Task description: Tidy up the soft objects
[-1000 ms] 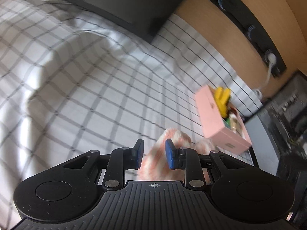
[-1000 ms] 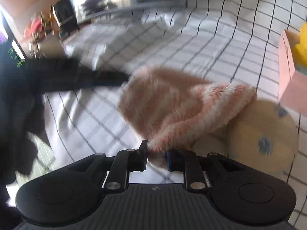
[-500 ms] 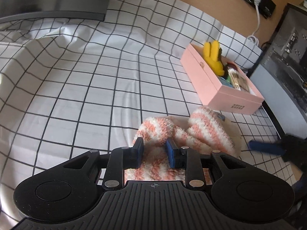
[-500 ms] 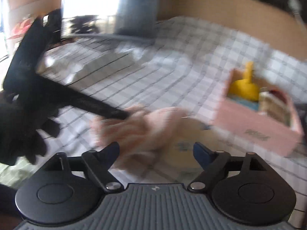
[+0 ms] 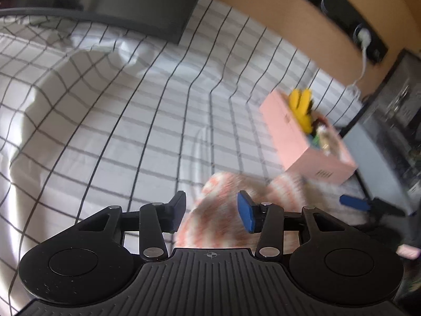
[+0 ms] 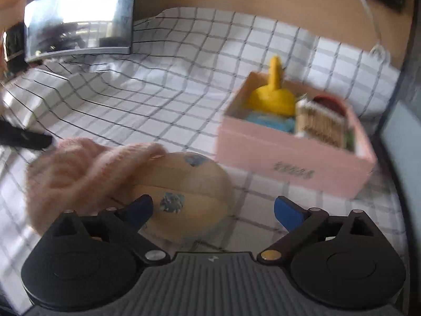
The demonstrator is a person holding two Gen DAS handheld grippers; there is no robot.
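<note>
A fluffy pink-and-white striped sock (image 5: 223, 210) lies on the checked sheet, partly over a round beige cushion (image 6: 194, 184) with blue patches. My left gripper (image 5: 210, 212) is open, its fingers on either side of the sock. The sock also shows in the right wrist view (image 6: 84, 168). My right gripper (image 6: 213, 210) is wide open and empty just above the cushion. Its blue fingertip (image 5: 354, 202) shows at the right of the left wrist view. A pink box (image 6: 294, 155) holds a yellow plush (image 6: 273, 94) and other items.
A white sheet with a black grid (image 5: 131, 121) covers the rumpled surface. A dark monitor (image 6: 79, 18) stands at the back left. A wooden wall with a power strip and white cable (image 5: 363, 52) runs behind. A dark cabinet (image 5: 394, 137) stands right of the box.
My left gripper has opened around the sock, after being nearly shut on it. My right gripper let go of the sock, opened wide and moved right over the cushion.
</note>
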